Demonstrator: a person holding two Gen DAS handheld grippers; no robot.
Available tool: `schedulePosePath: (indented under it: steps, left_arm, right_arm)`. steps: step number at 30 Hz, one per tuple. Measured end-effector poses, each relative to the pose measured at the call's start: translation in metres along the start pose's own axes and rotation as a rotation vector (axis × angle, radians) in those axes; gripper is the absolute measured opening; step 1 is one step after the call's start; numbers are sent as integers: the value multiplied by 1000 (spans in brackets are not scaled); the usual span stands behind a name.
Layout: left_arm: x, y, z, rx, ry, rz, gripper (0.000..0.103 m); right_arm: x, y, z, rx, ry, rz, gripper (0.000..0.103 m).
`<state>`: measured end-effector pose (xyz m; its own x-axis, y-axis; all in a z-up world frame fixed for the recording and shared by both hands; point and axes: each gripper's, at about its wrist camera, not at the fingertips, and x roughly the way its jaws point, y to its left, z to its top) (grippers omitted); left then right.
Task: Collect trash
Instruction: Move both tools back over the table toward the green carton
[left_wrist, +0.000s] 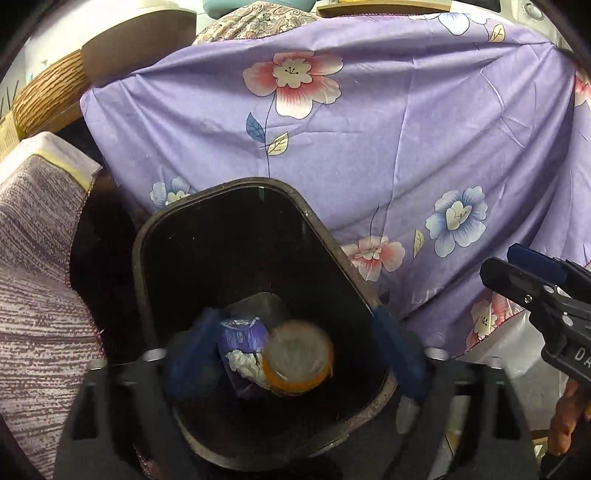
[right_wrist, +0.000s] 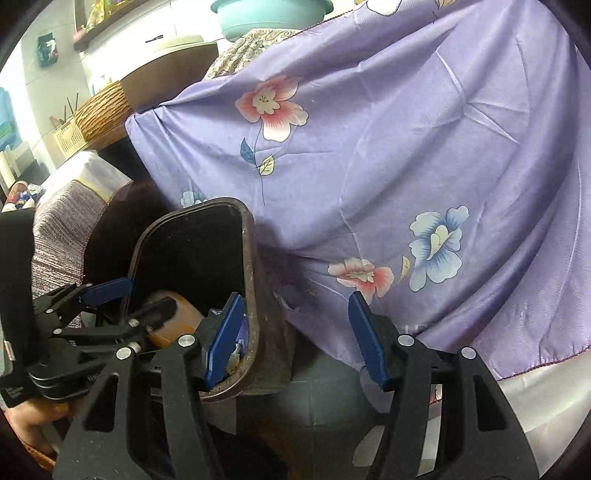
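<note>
Left gripper (left_wrist: 291, 354) jaws apart above bin (left_wrist: 236, 192), seemingly empty.

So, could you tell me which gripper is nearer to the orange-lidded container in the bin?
Left. The left gripper hangs open right over the bin, its fingers either side of the orange-lidded container. The right gripper straddles the bin's near rim, off to one side.

The bin (left_wrist: 255, 229) sits low in the middle of the left wrist view. In it lie a jar (left_wrist: 299, 358) and, just left of it, a wrapper (left_wrist: 240, 336) — touching. Behind the bin hangs a big cloth (left_wrist: 388, 129). A basket (left_wrist: 48, 96) sits at the upper left — a couch arm (left_wrist: 37, 240) below it.
</note>
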<state>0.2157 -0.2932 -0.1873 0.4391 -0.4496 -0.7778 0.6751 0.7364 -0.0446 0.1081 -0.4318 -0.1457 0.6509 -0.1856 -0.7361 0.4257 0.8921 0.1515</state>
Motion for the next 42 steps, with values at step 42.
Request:
schedulePosePath:
  steps: [42]
  left_arm:
    - [-265, 140, -84, -175, -243, 331, 98]
  right_arm:
    - [-54, 200, 7, -338, -33, 364, 73]
